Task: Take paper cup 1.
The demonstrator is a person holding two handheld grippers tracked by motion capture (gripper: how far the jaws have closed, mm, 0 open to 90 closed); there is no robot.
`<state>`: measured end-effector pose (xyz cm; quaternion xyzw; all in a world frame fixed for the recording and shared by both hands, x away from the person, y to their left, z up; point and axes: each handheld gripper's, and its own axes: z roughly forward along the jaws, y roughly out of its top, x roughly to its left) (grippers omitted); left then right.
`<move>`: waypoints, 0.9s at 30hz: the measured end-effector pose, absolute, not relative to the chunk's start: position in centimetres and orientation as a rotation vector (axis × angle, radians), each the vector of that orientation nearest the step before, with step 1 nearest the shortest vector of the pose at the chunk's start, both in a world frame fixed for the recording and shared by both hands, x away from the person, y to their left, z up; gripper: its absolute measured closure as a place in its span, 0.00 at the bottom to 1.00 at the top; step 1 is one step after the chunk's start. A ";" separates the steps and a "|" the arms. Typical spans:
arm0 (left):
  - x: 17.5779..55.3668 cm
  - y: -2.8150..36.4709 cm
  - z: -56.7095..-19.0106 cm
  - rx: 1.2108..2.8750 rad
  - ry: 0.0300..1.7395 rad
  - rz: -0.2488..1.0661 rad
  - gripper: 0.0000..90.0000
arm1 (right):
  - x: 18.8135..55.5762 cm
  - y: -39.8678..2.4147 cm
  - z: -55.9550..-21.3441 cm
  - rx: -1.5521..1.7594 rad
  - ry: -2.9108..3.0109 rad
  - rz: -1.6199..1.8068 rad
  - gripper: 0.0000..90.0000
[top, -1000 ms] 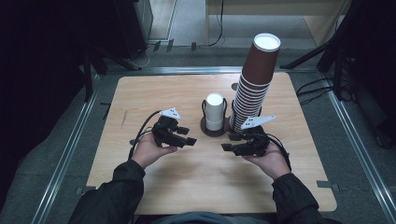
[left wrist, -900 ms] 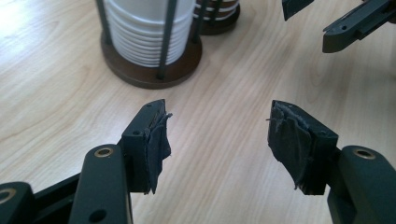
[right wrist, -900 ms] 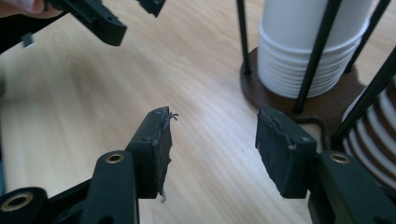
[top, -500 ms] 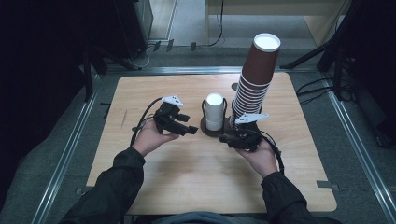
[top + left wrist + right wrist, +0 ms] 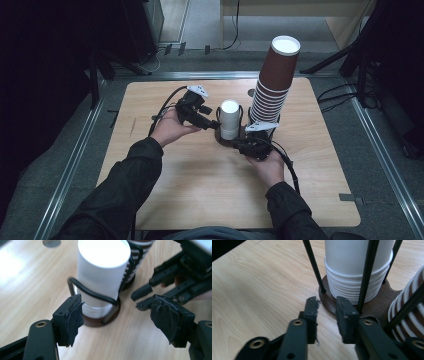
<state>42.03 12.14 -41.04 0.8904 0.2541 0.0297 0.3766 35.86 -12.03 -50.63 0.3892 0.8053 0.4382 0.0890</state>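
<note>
Dark floor and trailing cables ring the pale wooden table [image 5: 200, 200], and we are looking down on both of our hands working near its middle. Our white cup stack [image 5: 230, 119] stands upright in a black wire holder [image 5: 100, 293] on a round brown base [image 5: 377, 307], right at the centre of the table. Just beside it, to the right in the high view, the tall brown cup stack [image 5: 272, 85] rises in its own wire frame, leaning a little at the top.

Our left gripper [image 5: 210, 122] comes in from the left of the white stack. Its jaws have just been opening and now stand apart, with bare table between the pads; the white stack sits just beyond them in the left gripper view.

Our right gripper [image 5: 245, 145] sits low at the near edge of the brown base. Its jaws have just been closing and now show a narrow gap, nothing between them, one pad close to a wire upright and the base's edge.
</note>
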 end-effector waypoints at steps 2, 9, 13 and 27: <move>42.4 11.8 -40.7 2.271 0.643 0.086 0.29 | 35.8 -11.8 -50.7 1.165 2.387 1.298 0.84; 43.8 10.3 -39.9 2.285 0.624 0.089 0.28 | 35.8 -10.1 -51.1 1.174 2.319 1.283 0.97; 44.2 9.9 -39.8 2.298 0.615 0.097 0.26 | 35.9 -9.8 -51.2 1.184 2.306 1.262 0.99; 45.5 8.7 -40.1 2.316 0.598 0.131 0.25 | 36.7 -8.7 -51.3 1.206 2.244 1.236 0.99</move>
